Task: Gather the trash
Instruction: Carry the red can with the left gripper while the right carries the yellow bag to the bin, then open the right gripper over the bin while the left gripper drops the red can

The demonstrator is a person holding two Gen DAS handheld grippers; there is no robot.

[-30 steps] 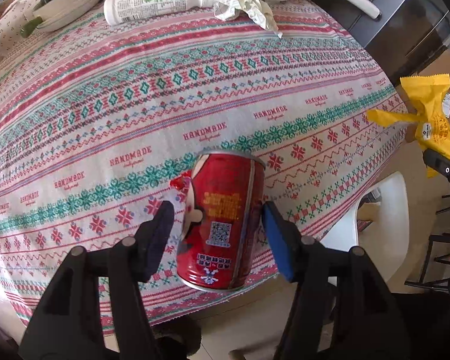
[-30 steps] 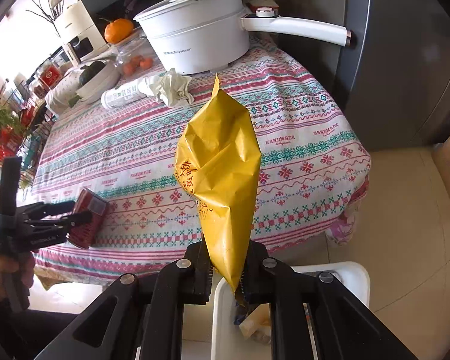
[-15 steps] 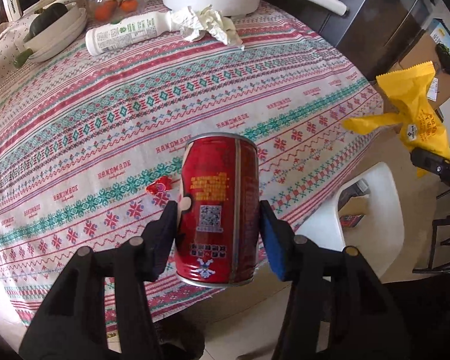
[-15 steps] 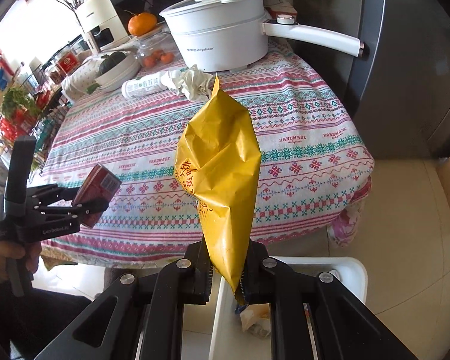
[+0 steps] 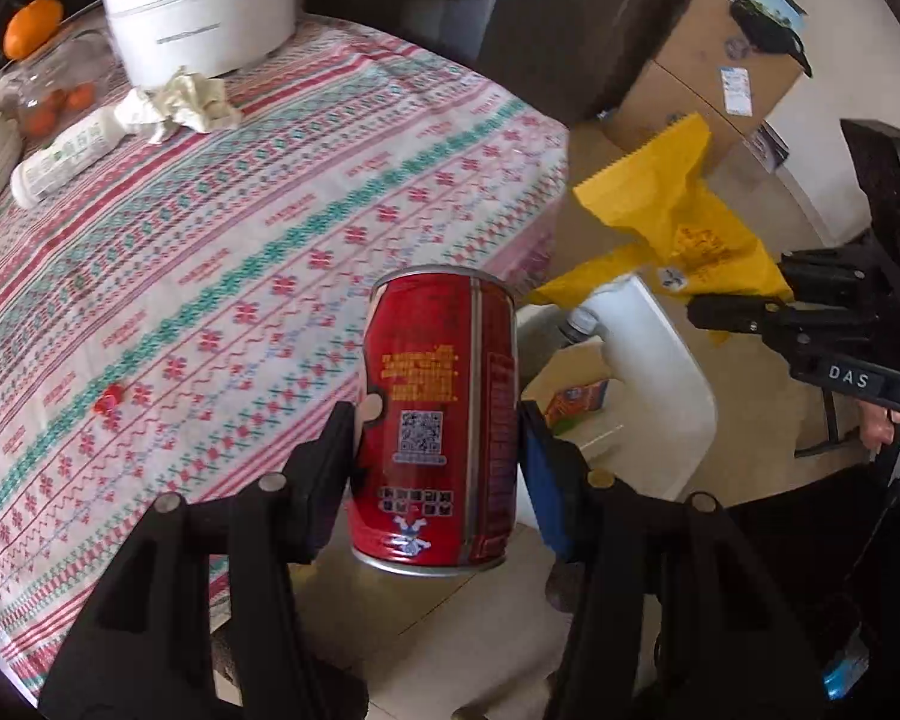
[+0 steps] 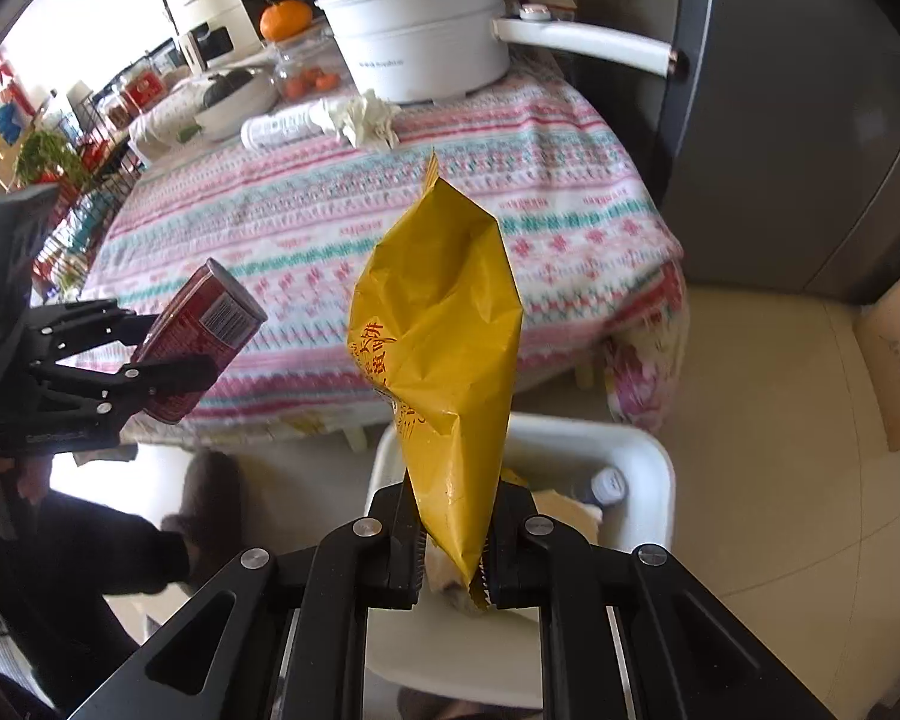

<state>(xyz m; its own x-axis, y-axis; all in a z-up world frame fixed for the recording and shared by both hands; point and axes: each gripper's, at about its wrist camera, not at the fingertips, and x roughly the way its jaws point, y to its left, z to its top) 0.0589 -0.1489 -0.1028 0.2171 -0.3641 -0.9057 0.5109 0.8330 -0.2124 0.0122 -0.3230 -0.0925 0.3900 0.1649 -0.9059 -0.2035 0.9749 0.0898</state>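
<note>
Can (image 5: 438, 420) clamped in my left jaws, wrapper (image 6: 444, 354) pinched in right. Bin (image 6: 660, 468) lies below right jaws; centre each over it before releasing.

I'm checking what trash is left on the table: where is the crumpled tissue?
The crumpled tissue lies at the table's far end, touching the front of the white pot, beside the neck of the lying white bottle.

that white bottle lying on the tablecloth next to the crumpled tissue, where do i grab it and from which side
Grip the white bottle across the middle of its body, coming down from above. It lies on its side on the tablecloth, so the round barrel gives two opposed faces. Its cap end touches the crumpled tissue, and the white pot stands close behind, so stay off that end.
</note>
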